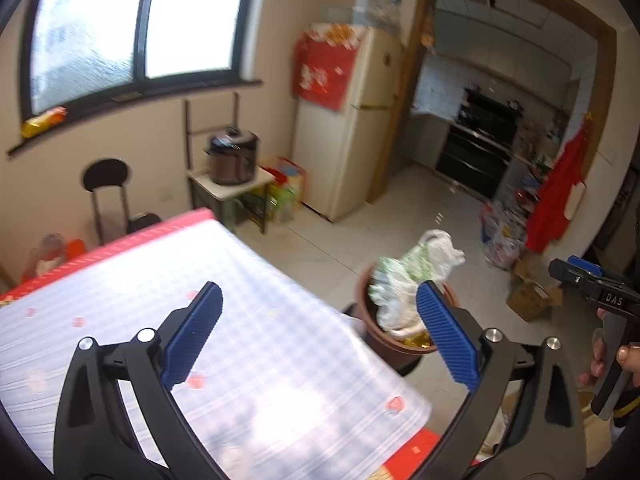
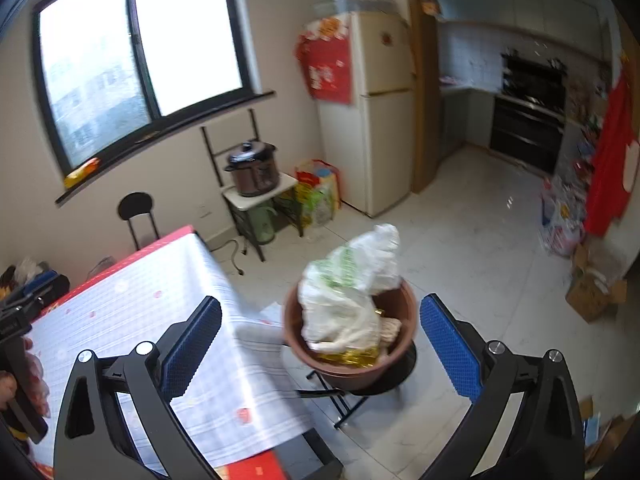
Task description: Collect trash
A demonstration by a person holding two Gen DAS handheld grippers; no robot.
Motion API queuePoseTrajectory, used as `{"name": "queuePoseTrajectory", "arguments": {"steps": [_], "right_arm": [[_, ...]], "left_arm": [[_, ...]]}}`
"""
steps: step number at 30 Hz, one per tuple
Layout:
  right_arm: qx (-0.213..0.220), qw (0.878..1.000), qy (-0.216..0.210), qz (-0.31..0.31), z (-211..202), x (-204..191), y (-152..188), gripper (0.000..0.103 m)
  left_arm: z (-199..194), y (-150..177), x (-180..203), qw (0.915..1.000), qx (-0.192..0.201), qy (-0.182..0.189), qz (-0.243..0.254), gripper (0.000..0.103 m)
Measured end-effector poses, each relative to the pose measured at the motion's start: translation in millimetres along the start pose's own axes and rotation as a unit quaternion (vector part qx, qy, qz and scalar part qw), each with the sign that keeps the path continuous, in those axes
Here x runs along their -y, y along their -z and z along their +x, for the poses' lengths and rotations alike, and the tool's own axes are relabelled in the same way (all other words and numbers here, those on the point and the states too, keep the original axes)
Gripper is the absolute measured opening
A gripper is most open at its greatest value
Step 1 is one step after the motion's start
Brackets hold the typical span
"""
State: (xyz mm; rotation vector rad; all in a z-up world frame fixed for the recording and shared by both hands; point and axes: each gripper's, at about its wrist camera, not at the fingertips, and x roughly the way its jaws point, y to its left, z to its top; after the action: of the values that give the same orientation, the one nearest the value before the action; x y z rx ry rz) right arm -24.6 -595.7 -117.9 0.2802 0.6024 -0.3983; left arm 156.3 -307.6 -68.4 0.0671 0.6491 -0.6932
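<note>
A brown round tub (image 2: 352,374) stands on a black folding stool (image 2: 394,384) beside the table. It holds a crumpled white and green plastic bag (image 2: 348,292) and gold wrappers (image 2: 352,359). My right gripper (image 2: 320,308) hangs open above and in front of the tub, with nothing between its blue pads. My left gripper (image 1: 318,296) is open too, over the table's corner, and its jaws are empty. From there the tub (image 1: 380,338) and the bag (image 1: 412,276) sit just beyond its right finger (image 1: 444,332). A hand (image 1: 626,356) carries the right gripper at that view's right edge.
The table (image 1: 160,280) has a checked plastic cover and a red edge. Behind it are a black chair (image 2: 138,216), a cooker (image 2: 254,170) on a small stand, a cream fridge (image 2: 380,112) and a yellow packet (image 2: 82,172) on the windowsill. Cardboard boxes (image 2: 592,292) lie on the tiled floor at right.
</note>
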Motion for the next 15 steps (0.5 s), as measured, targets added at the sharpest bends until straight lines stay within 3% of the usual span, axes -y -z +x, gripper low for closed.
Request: {"name": "queuePoseTrajectory", "arguments": {"steps": [15], "right_arm": [[0.031,0.995,-0.061,-0.078,-56,-145,7,0.098]], "left_arm": [[-168,21,-92,0.9913,0.075,-0.105,-0.025,0.097]]}}
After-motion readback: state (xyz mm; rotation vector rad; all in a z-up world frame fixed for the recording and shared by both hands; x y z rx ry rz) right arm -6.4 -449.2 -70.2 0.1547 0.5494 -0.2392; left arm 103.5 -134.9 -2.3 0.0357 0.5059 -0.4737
